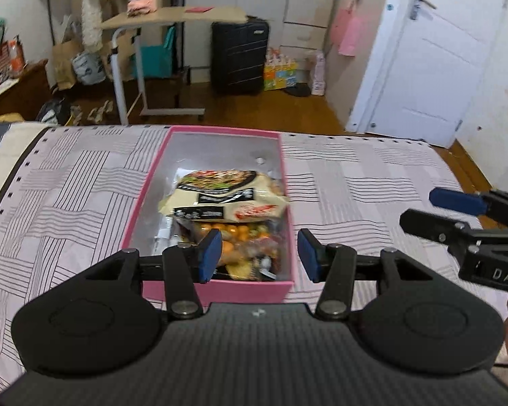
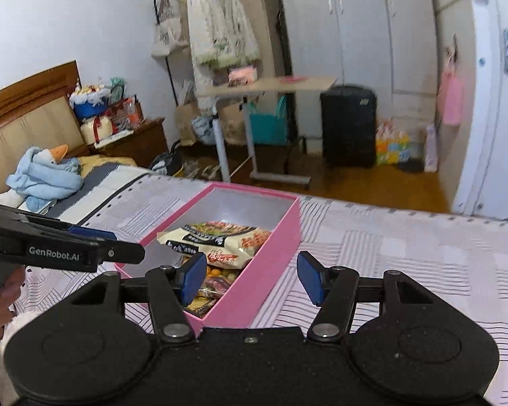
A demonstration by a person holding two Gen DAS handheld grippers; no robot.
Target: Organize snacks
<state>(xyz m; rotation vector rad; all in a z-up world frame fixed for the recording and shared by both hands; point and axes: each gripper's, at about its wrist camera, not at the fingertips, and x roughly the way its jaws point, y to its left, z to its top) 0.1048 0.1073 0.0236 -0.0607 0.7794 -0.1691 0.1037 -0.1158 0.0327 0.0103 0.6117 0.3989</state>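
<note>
Snacks (image 1: 220, 199) lie in pink box (image 1: 216, 289) on bed (image 1: 372, 182). Left gripper (image 1: 258, 253), right gripper (image 2: 250, 279) both part-open, empty (hovering above box). Judged: packing nearly done; next, find any remaining snack.

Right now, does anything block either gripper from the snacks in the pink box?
Nothing visible does. The pink box is lidless, the snack bags lie exposed, and both the left gripper and right gripper are open and empty.

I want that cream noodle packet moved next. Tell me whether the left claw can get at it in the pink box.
Probably yes. The cream noodle packet lies on top of the other snacks in the lidless pink box, nothing covering it. The left claw is open, empty and aimed into the box.
</note>
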